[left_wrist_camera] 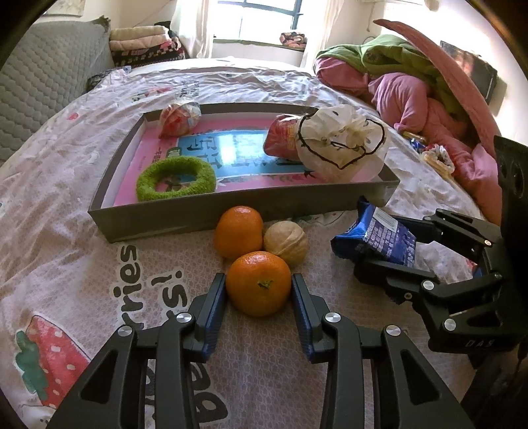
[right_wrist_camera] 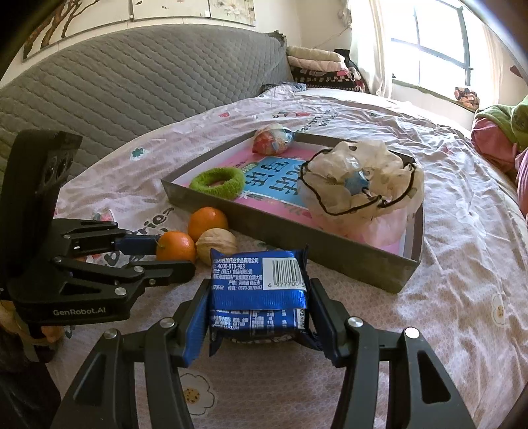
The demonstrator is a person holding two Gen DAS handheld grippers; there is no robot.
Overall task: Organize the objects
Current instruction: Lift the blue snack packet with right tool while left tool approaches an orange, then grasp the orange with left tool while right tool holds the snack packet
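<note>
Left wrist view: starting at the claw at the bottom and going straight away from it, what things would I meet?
Left claw on the near orange → far orange → grey tray wall → blue-and-pink book in the tray → bedsheet → window.

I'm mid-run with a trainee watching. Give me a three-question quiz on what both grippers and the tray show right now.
1. True or false: the left gripper has its pads against the nearest orange.
2. What does the right gripper grip? A) walnut B) blue snack packet C) green ring
3. Name the round tan thing touching both oranges outside the grey tray.

Key:
1. True.
2. B, the blue snack packet.
3. The walnut, beside the far orange; the green knitted ring lies inside the tray.
</note>
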